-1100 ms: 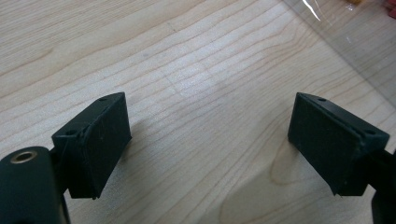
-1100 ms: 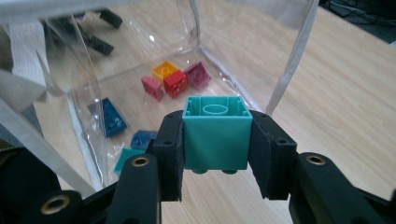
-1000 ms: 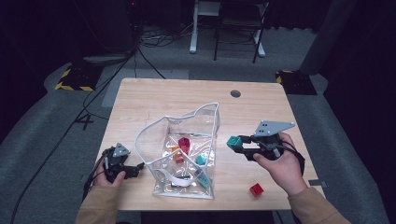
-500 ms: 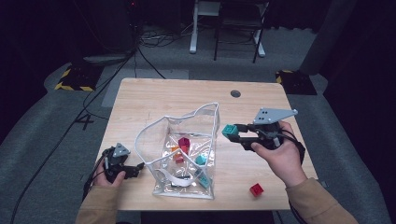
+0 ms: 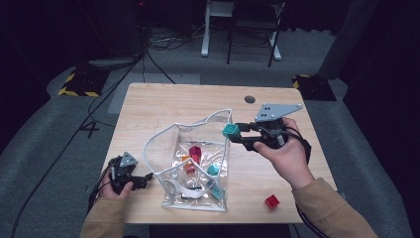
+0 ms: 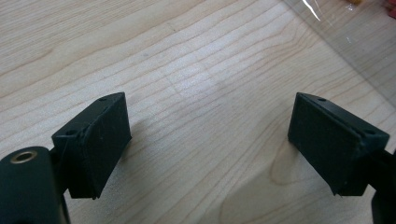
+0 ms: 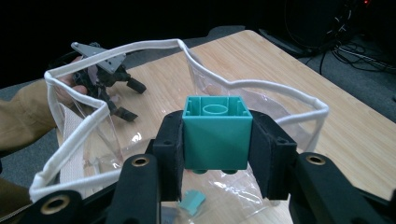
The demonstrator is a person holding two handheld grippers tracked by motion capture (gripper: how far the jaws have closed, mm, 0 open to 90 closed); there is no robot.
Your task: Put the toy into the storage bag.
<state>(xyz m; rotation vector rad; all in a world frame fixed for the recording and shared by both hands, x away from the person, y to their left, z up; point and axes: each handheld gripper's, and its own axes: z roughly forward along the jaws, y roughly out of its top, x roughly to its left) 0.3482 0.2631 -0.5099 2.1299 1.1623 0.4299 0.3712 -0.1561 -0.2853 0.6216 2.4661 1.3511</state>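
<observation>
A clear plastic bag (image 5: 193,163) with a white rim stands open in the middle of the wooden table (image 5: 188,104); several small blocks lie inside it. My right gripper (image 5: 233,133) is shut on a teal block (image 5: 231,131), held in the air at the bag's right rim. From the right gripper view the teal block (image 7: 215,133) sits squeezed between both pads, hollow side up, above the bag's mouth (image 7: 187,60). My left gripper (image 5: 143,179) rests low at the bag's left side, open, with bare wood between its pads (image 6: 100,140). A red block (image 5: 271,201) lies near the front right edge.
The table has a round cable hole (image 5: 250,99) at the back right. Beyond the table are dark floor, cables and chair legs (image 5: 237,34). Bare wood lies behind the bag and to its right.
My right gripper has risen and moved left with the teal block, from beside the bag to its right rim. The left gripper has stayed put.
</observation>
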